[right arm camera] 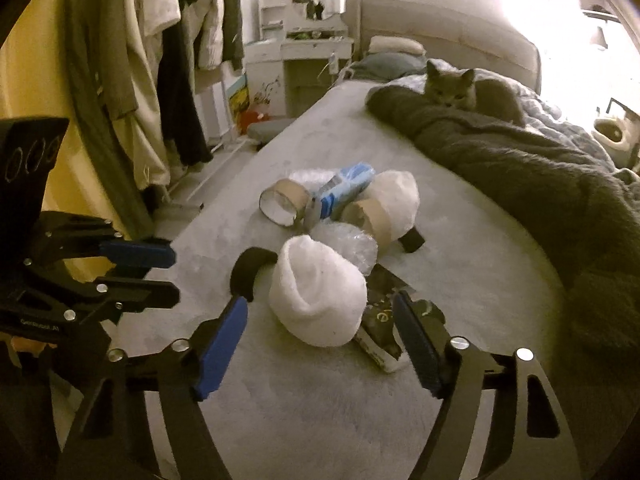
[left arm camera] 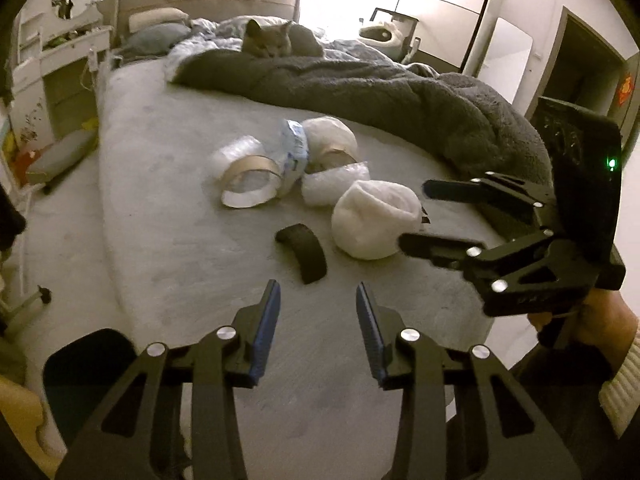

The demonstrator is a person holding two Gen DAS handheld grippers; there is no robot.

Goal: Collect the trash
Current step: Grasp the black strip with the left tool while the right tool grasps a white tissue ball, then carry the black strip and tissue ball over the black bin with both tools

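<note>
Black frames, silver screws; blue-padded fingers [left arm camera: 269, 312].

The white foam wad [right arm camera: 318, 300] hides most of the dark printed packet [right arm camera: 382, 322] lying behind it, whose lettering is too blurred to read, while the right gripper [left arm camera: 416, 216] covers the wad's [left arm camera: 374, 224] far edge and the window glare washes out the wall beyond the bed [right arm camera: 320, 128].

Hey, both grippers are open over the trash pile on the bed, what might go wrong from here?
1. The white foam wad sits between the right gripper fingers; it looks soft and may squash or slip when pinched.
2. The left gripper and right gripper are close together and might collide.
3. The cat lies on the blanket behind the pile and might move in.
</note>
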